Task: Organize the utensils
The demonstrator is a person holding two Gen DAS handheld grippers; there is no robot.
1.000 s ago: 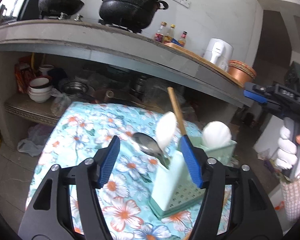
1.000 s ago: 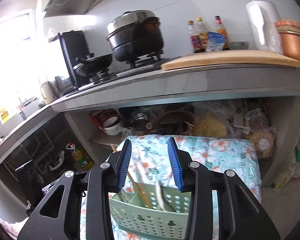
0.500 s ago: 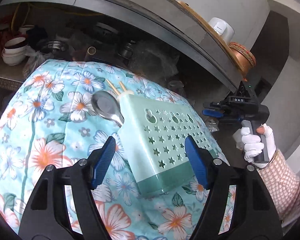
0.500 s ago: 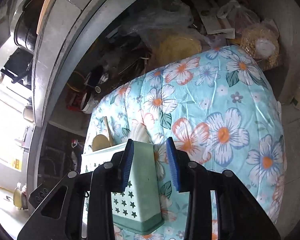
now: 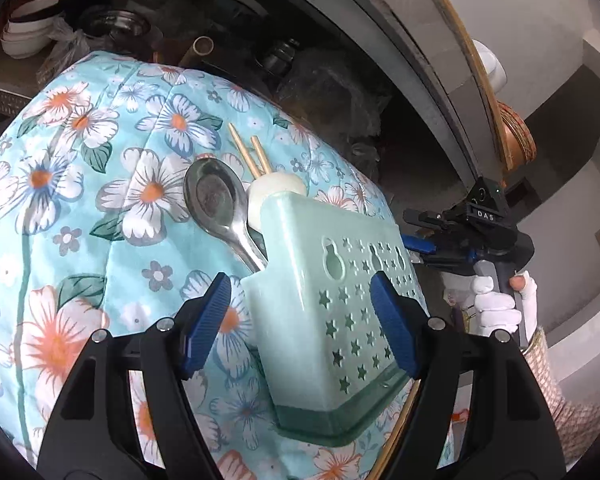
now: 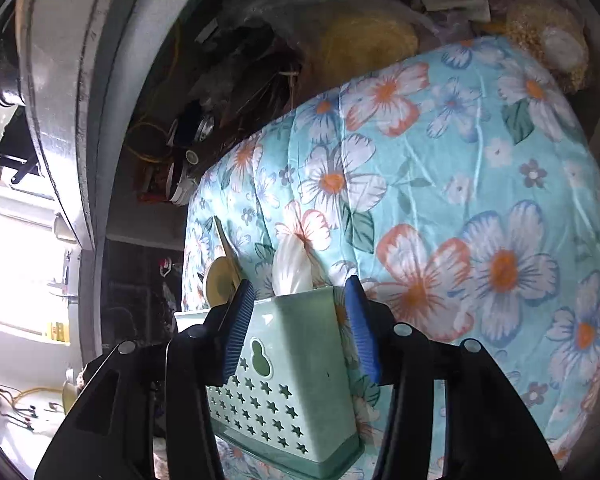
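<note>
Left gripper (image 5: pixel 300 320), black with blue-padded fingers, tilts downward, jaws spread wide and pressing on nothing. Right gripper (image 6: pixel 298 324) angles down too, jaws just been opening, pads clear of the holder between them. A white-gloved hand (image 5: pixel 500 304) grips its handle.

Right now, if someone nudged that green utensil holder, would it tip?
Probably. The green utensil holder looks like thin perforated plastic, so likely light. The metal spoon and chopsticks stick out above its rim, making it top-heavy, and the floral quilt beneath looks soft.
</note>
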